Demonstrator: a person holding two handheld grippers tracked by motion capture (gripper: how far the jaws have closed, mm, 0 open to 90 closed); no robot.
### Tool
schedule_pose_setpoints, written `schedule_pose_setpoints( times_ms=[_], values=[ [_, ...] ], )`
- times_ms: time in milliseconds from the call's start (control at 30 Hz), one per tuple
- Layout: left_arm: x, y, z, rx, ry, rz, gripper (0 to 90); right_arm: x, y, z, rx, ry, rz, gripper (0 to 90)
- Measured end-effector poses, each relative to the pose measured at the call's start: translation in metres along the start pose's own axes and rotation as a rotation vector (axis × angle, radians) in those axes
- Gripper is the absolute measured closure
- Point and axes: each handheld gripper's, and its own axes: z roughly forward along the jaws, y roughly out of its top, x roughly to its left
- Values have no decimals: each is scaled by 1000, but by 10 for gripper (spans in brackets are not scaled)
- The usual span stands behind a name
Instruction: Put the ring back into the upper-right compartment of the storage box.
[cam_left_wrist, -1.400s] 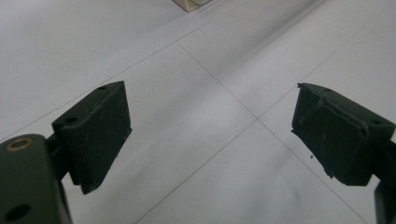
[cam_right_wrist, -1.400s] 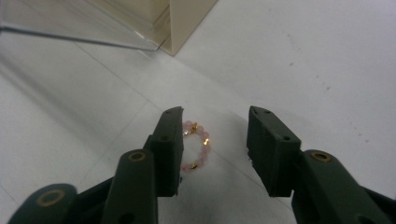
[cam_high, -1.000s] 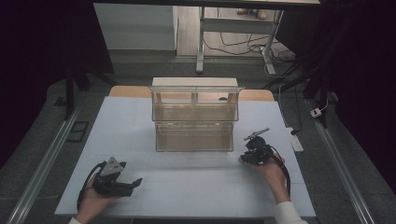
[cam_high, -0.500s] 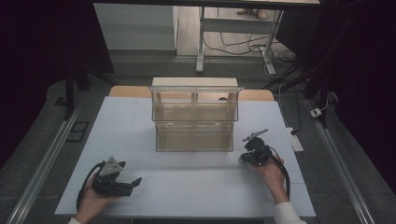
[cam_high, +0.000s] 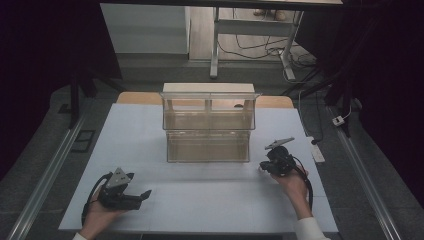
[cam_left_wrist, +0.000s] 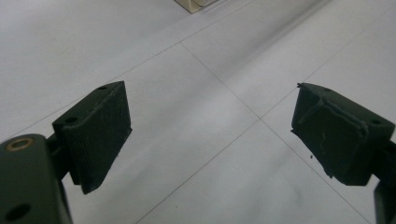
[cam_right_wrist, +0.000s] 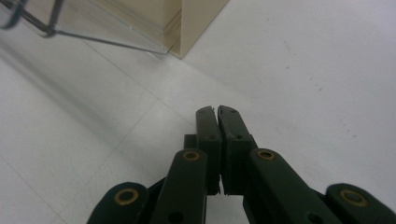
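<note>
A clear plastic two-tier bin (cam_high: 208, 127) stands at the middle of the white table (cam_high: 210, 200); its near corner and beige base (cam_right_wrist: 187, 23) fill the top of the right gripper view. My left gripper (cam_high: 143, 195) rests low on the table at the front left, jaws spread wide with nothing between them (cam_left_wrist: 210, 135). To the right of the bin, my right gripper (cam_high: 263, 166) is held in a hand, its jaws pressed together and empty (cam_right_wrist: 217, 112), pointing toward the bin's corner.
A metal table frame (cam_high: 250, 45) and loose cables (cam_high: 255, 50) lie on the floor beyond the table. Metal rails (cam_high: 45, 175) run along both sides. A small white box (cam_high: 317, 152) sits at the table's right edge.
</note>
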Motion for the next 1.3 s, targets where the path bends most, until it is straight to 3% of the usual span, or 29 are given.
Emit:
schedule_pose_setpoints(
  times_ms=[433, 1300],
  values=[
    [1, 0, -1, -3, 3, -1, 120, -2, 0, -10, -53, 13, 18, 875],
    [1, 0, -1, -1, 3, -1, 121, 2, 5, -32, -144, -2, 5, 875]
  ],
)
